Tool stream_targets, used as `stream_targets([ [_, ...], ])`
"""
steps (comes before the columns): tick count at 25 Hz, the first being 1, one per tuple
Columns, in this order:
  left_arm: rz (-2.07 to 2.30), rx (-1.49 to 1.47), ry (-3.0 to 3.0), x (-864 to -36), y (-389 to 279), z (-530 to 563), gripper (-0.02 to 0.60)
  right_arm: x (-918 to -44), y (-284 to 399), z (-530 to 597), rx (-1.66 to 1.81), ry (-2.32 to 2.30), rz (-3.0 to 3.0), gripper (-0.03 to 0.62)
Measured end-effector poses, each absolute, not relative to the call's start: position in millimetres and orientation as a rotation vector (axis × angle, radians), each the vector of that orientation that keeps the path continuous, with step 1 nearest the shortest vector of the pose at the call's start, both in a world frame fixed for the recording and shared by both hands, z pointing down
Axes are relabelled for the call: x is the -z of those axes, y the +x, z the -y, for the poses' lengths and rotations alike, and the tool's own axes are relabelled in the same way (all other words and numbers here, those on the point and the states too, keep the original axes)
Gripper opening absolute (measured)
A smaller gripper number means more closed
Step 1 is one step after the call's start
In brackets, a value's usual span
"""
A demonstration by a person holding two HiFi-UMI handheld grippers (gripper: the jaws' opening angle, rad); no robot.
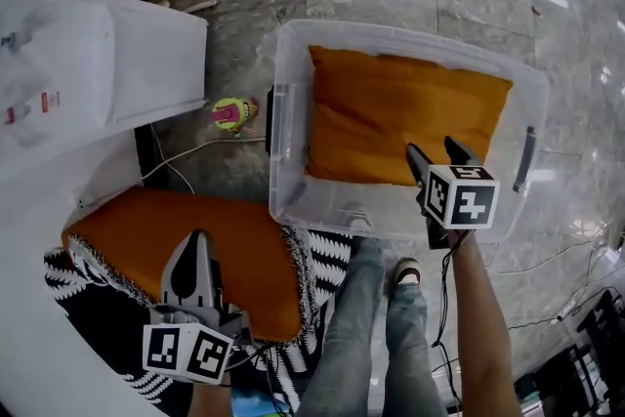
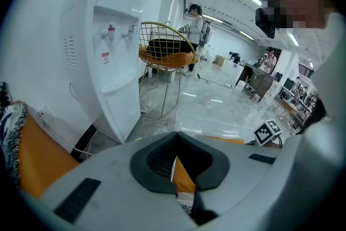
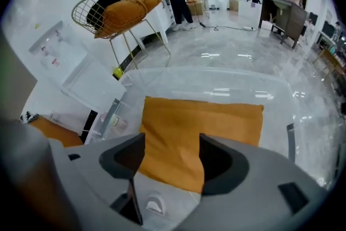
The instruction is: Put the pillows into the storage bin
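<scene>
One clear storage bin [image 1: 293,200] sits on the floor, biggest item in view, lid off. White water dispenser [image 1: 98,63] stands to its left, well apart.

Pillow 1 [image 1: 400,117], orange, lies flat inside the bin and fills most of it. Pillow 2 [image 1: 127,229], also orange, is outside the bin, on a black-and-white fringed cloth [image 1: 312,259] on the white surface [image 1: 29,327].

Right tongs [image 1: 437,147] hover over the bin's near wall, spread, nothing between them. Pillow 1 shows through the gap in the right gripper view.

Left tongs [image 1: 197,239] lie over pillow 2, tips pressed together. A sliver of orange shows in the slit behind the tips; can't tell if fabric is caught.

Small pink-and-yellow toy [image 1: 230,113] lies on the floor between dispenser and bin.
</scene>
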State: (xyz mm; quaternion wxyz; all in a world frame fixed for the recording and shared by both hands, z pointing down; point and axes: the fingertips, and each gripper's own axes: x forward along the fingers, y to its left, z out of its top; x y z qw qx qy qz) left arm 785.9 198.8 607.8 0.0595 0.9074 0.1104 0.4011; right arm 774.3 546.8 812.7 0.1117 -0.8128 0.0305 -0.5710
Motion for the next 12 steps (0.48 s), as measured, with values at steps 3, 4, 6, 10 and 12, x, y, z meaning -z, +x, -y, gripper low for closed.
stream_targets([
  [3,-0.314,-1.2,2.751,-604.2,779.1,-199.4,0.011,-808.6,773.8,-550.7,1.678,-2.41,-0.1,0.313],
  [4,-0.309,-1.195,2.751,-603.0,775.7,-200.0,0.011,-806.7,772.5,-551.7,1.678,-2.417,-0.101,0.313],
  [6,-0.299,-1.19,2.749,-600.2,767.5,-201.3,0.011,-802.1,768.7,-552.8,1.674,-2.426,-0.106,0.313],
  [10,-0.271,-1.168,2.745,-592.0,749.5,-205.2,0.011,-785.3,761.5,-554.9,1.66,-2.45,-0.13,0.311],
  [12,-0.256,-1.14,2.749,-584.2,741.0,-208.3,0.011,-772.0,758.6,-556.5,1.64,-2.469,-0.147,0.31],
])
